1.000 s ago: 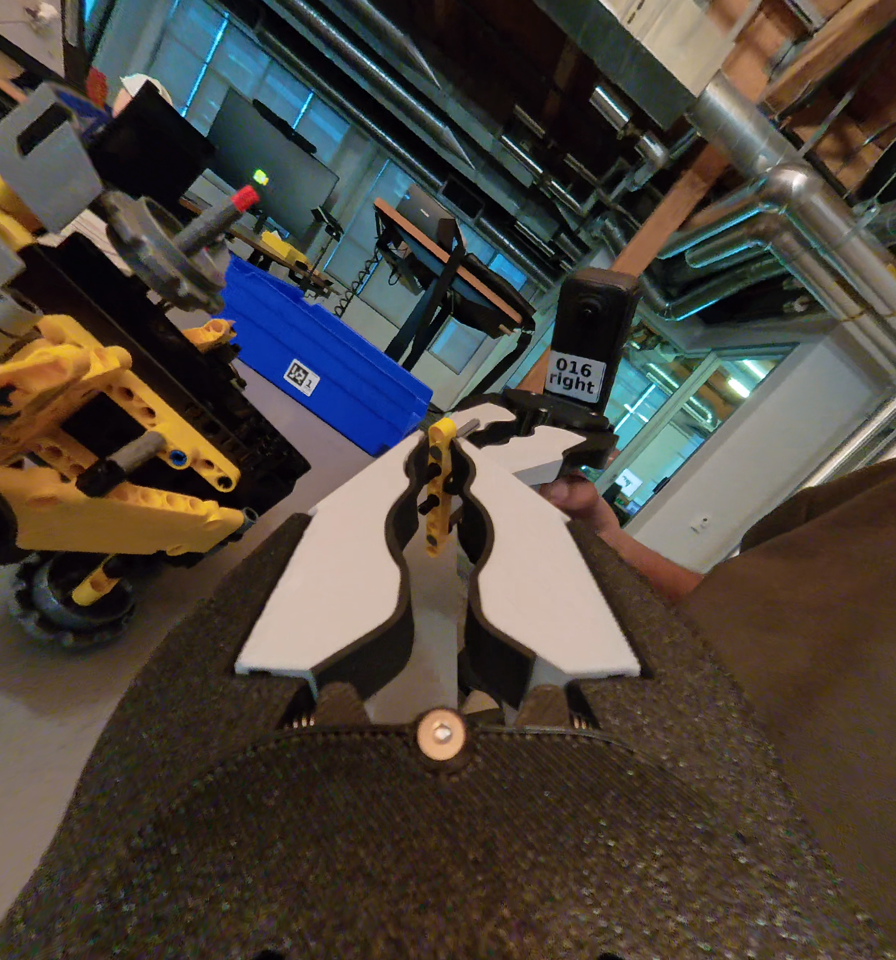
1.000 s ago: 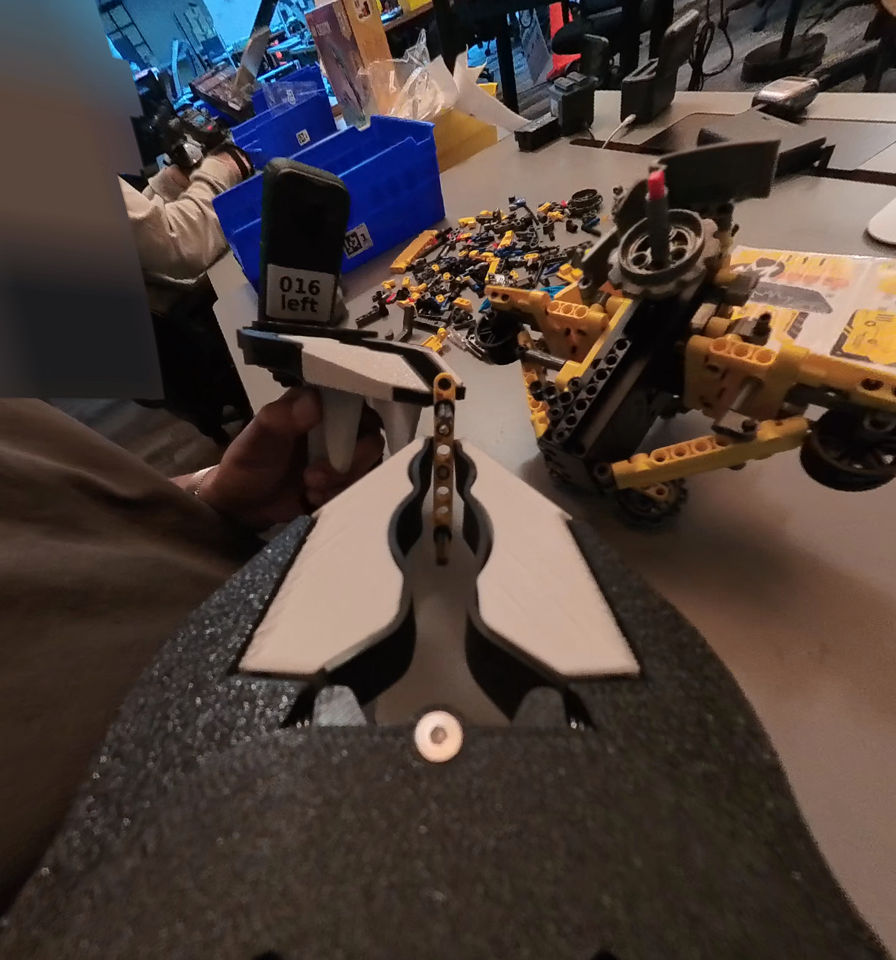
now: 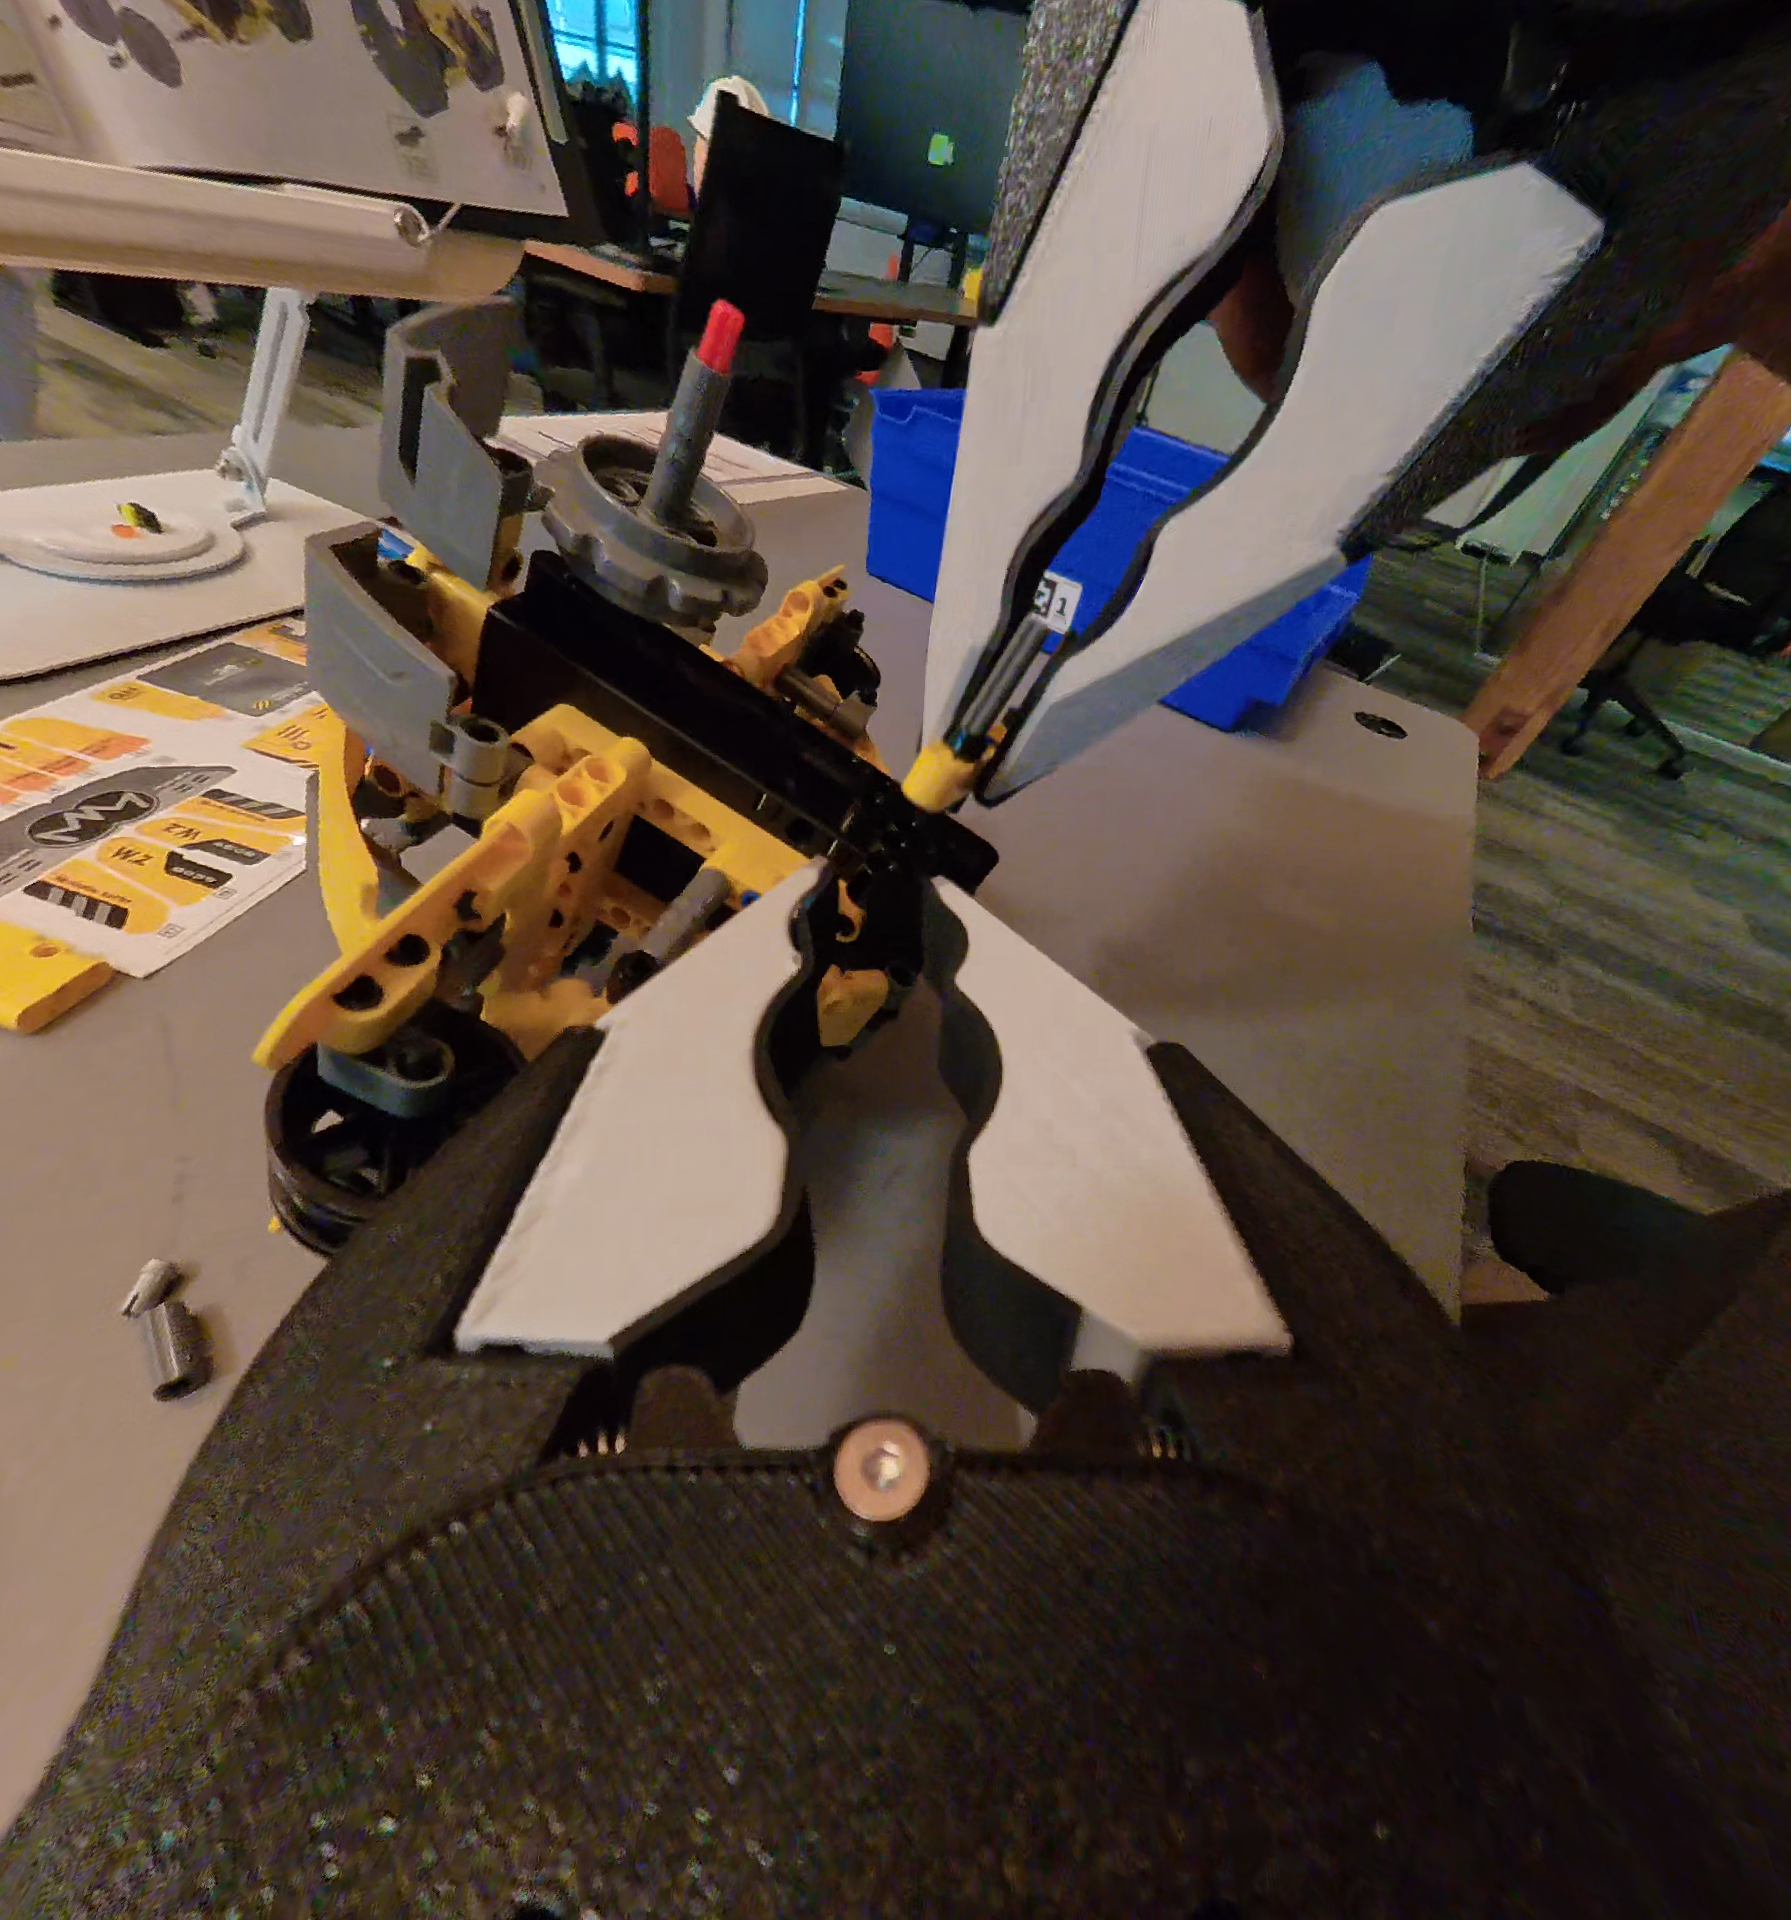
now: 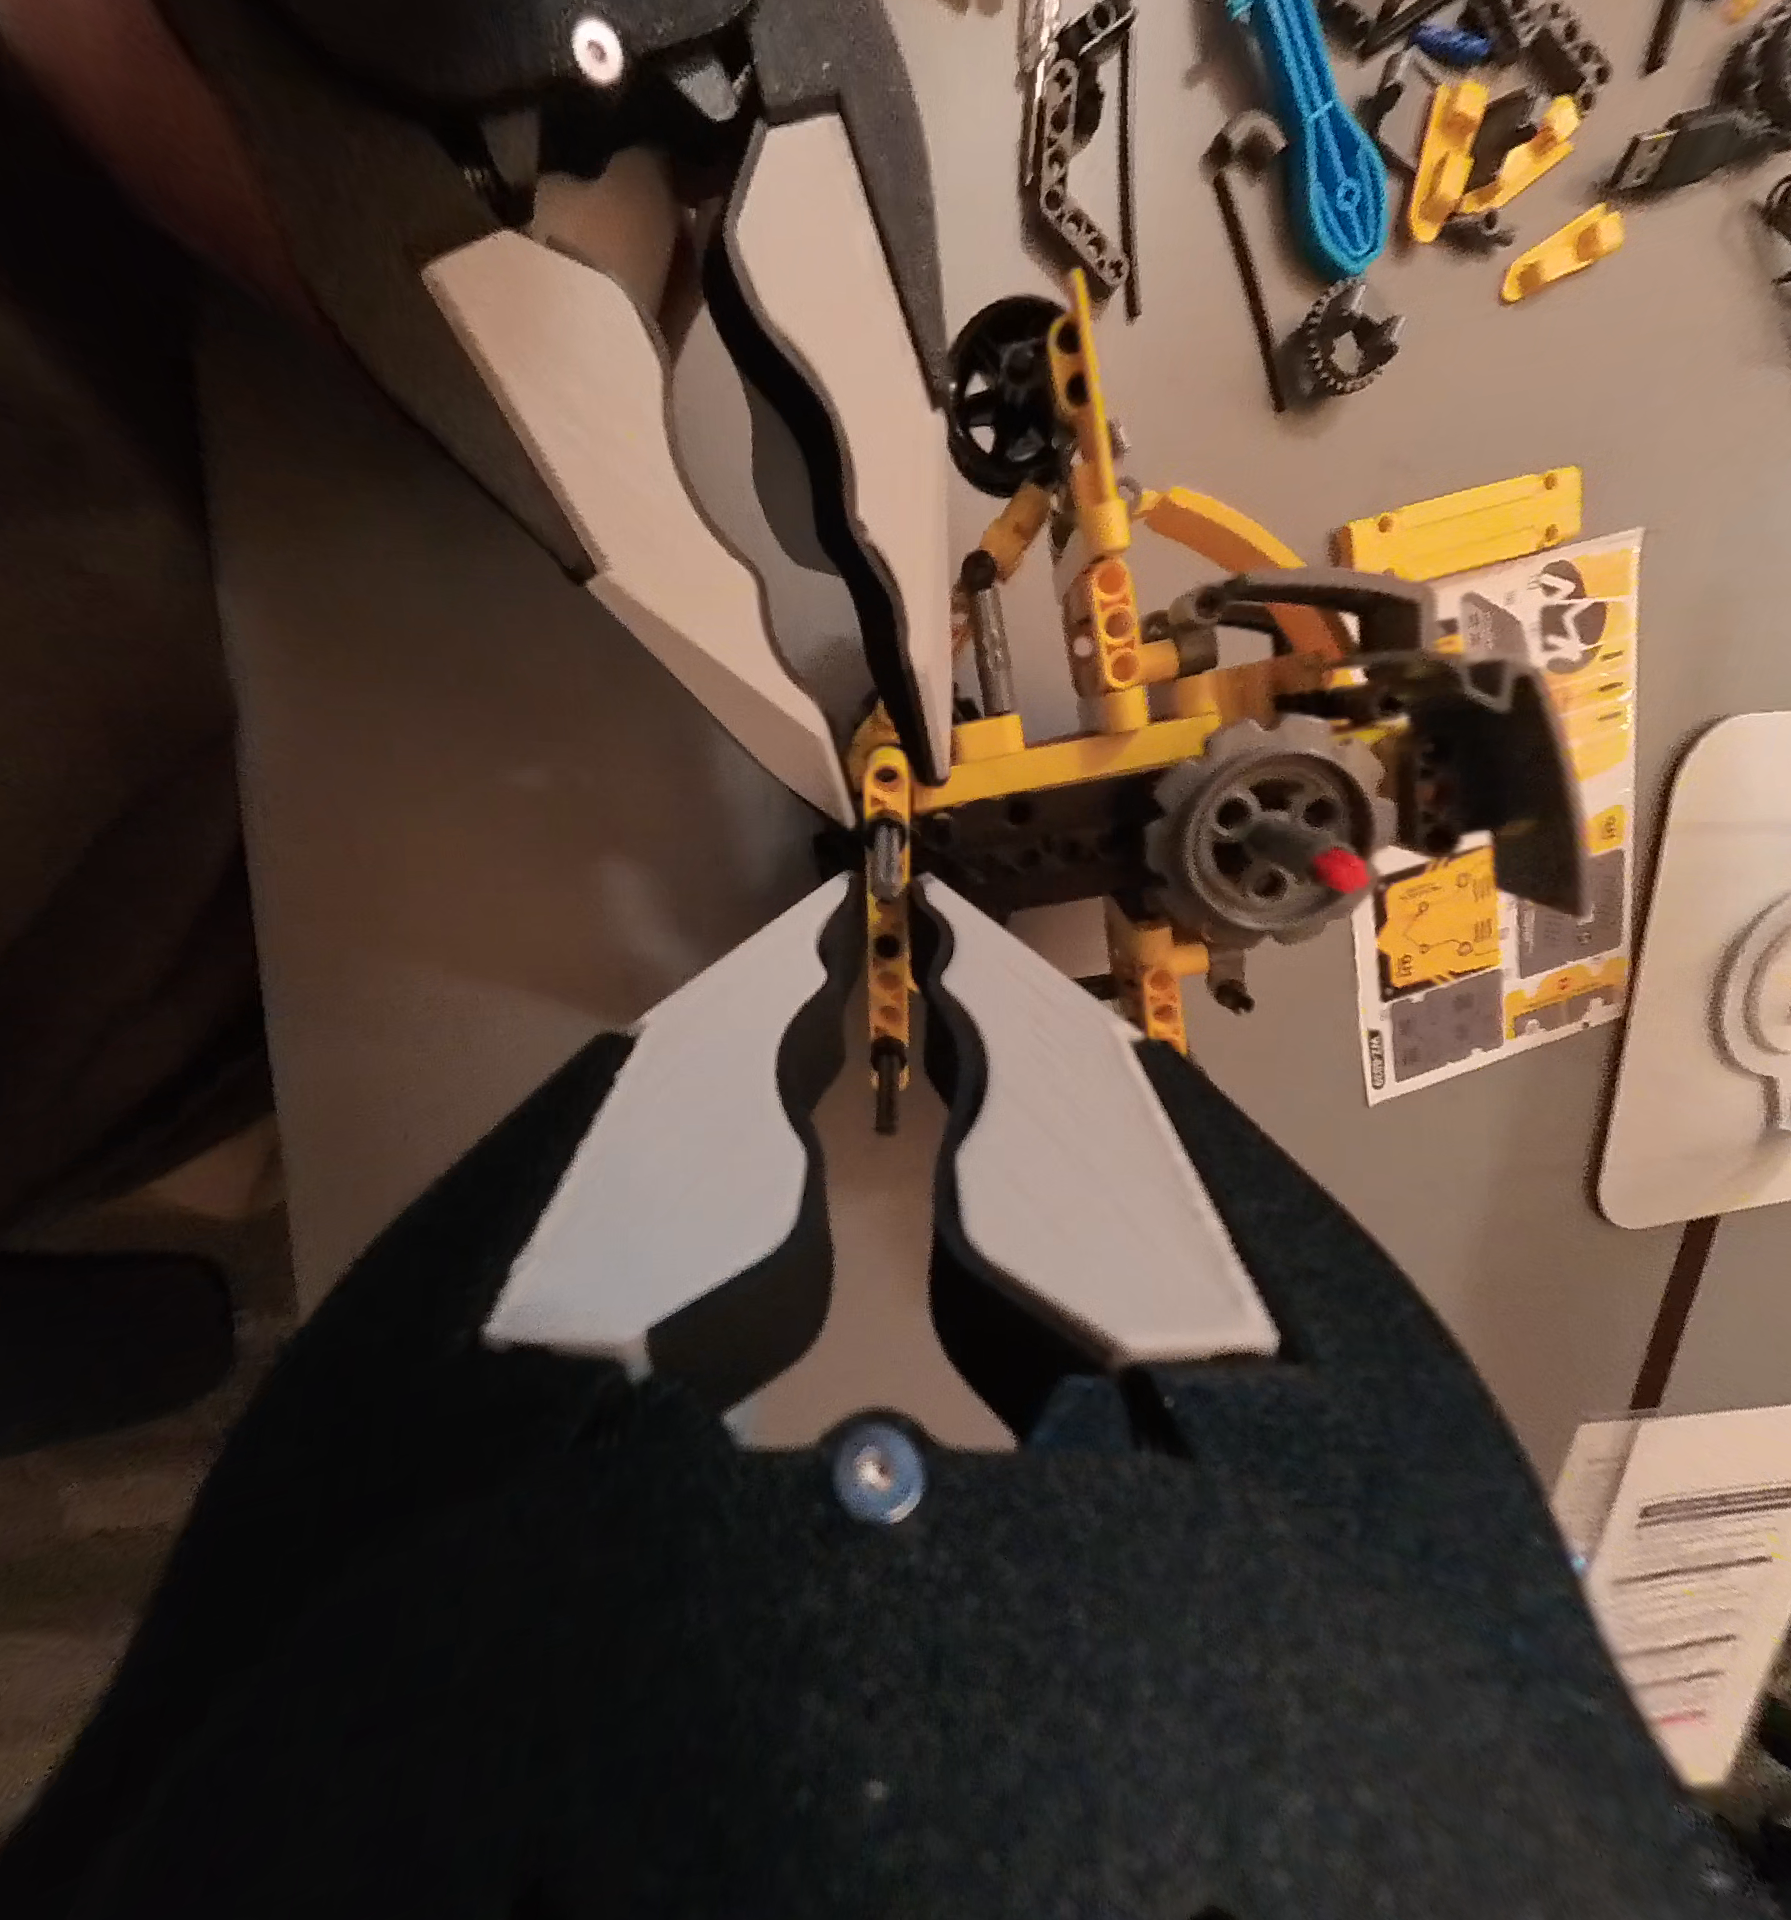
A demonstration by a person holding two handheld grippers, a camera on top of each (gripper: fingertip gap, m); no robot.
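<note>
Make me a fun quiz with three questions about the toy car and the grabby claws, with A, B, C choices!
1. Where is the blue bin?
A. behind the model
B. under the model
C. on top of the model

2. What colour is the tip of the grey axle?
A. green
B. red
C. white

3. What is the right gripper doing?
A. hanging open over nothing
B. lying flat on the table
C. pinching a yellow beam

Answers:
A, the bin stands beyond the toy vehicle.
B, its cap is red.
C, the fingers close on the beam, touching the vehicle.
</note>
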